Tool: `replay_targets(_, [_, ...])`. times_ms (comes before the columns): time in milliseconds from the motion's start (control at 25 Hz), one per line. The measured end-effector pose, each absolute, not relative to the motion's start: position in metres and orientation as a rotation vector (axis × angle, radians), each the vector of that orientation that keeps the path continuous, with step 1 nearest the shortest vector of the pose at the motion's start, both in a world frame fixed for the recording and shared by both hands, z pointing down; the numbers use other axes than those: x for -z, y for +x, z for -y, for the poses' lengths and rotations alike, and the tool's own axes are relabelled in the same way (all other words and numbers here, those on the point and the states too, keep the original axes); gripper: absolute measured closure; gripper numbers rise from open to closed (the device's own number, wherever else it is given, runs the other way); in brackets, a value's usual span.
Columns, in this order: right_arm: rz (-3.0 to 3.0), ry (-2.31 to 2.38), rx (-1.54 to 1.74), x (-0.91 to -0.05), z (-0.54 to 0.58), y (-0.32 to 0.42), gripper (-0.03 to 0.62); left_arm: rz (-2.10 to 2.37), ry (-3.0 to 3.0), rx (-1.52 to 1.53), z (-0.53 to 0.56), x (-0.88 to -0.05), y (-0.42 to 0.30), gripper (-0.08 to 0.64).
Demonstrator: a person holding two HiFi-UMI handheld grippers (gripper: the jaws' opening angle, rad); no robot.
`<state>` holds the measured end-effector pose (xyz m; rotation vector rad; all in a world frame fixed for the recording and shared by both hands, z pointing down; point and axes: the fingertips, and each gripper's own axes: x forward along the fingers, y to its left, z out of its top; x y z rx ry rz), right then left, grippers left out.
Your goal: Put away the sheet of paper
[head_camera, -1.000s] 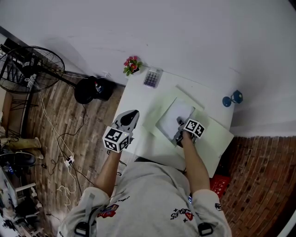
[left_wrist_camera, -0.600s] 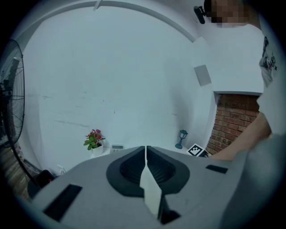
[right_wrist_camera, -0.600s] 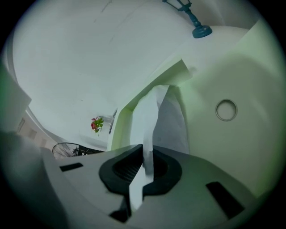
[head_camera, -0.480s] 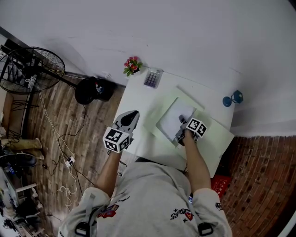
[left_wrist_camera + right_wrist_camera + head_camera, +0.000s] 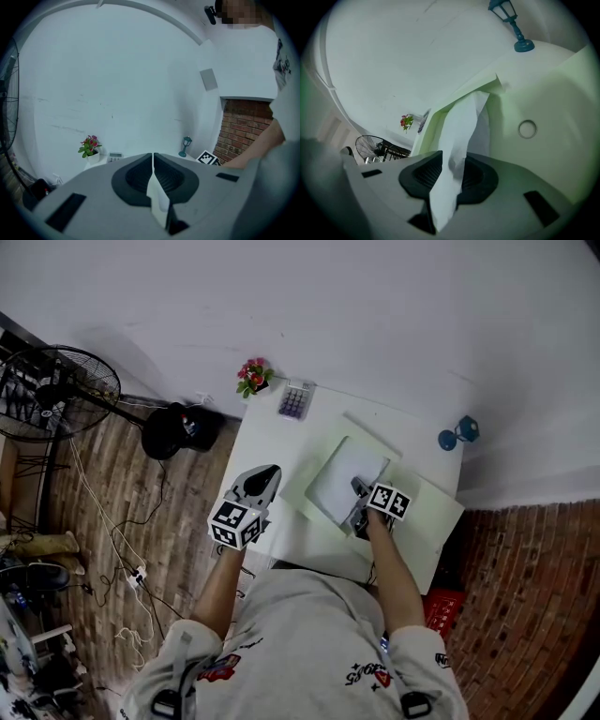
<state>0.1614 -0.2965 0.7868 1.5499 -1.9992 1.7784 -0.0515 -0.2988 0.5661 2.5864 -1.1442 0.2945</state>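
Observation:
A white sheet of paper (image 5: pixel 345 479) lies on an open pale green folder (image 5: pixel 427 521) on the white table (image 5: pixel 272 442). My right gripper (image 5: pixel 359 512) is at the sheet's near edge. In the right gripper view the paper (image 5: pixel 461 126) runs up between the two dark pads of the right gripper (image 5: pixel 449 176). Its jaws are opening and stand apart around the sheet, which still lies loosely in the gap. The folder's round snap (image 5: pixel 527 129) shows to the right. My left gripper (image 5: pixel 265 474) hovers at the table's left edge, off the folder, shut and empty (image 5: pixel 153 173).
At the table's far edge stand a small flower pot (image 5: pixel 249 377), a calculator (image 5: pixel 293 400) and a blue lamp figure (image 5: pixel 457 435). A standing fan (image 5: pixel 56 390) and a black bag (image 5: pixel 173 427) are on the brick floor at the left. A white wall backs the table.
The right gripper stays at the paper's near edge over the folder, shifted slightly left. The left gripper has held its place. The head view has shifted a little.

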Motion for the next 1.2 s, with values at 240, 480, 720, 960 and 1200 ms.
replay_targets(240, [1.971, 1.550, -1.727, -0.786, 0.272, 0.180, 0.492, 1.085, 2.621, -0.281, 0.296, -0.561, -0.029, 0.535])
replay_targets(480, [1.979, 1.519, -1.714, -0.784, 0.259, 0.187, 0.499, 1.038, 2.654, -0.284, 0.286, -0.557, -0.011, 0.535])
replay_targets(720, [1.932, 1.590, -1.888, -0.786, 0.266, 0.183, 0.580, 1.055, 2.654, -0.292, 0.277, -0.555, -0.014, 0.535])
replay_targets(960, [1.898, 1.613, -1.824, -0.788, 0.266, 0.181, 0.517, 1.081, 2.644, -0.292, 0.273, -0.553, -0.021, 0.535])
replay_targets(1200, [1.882, 1.635, -1.678, -0.784, 0.246, 0.205, 0.497, 1.052, 2.660, -0.284, 0.271, -0.551, -0.012, 0.535])
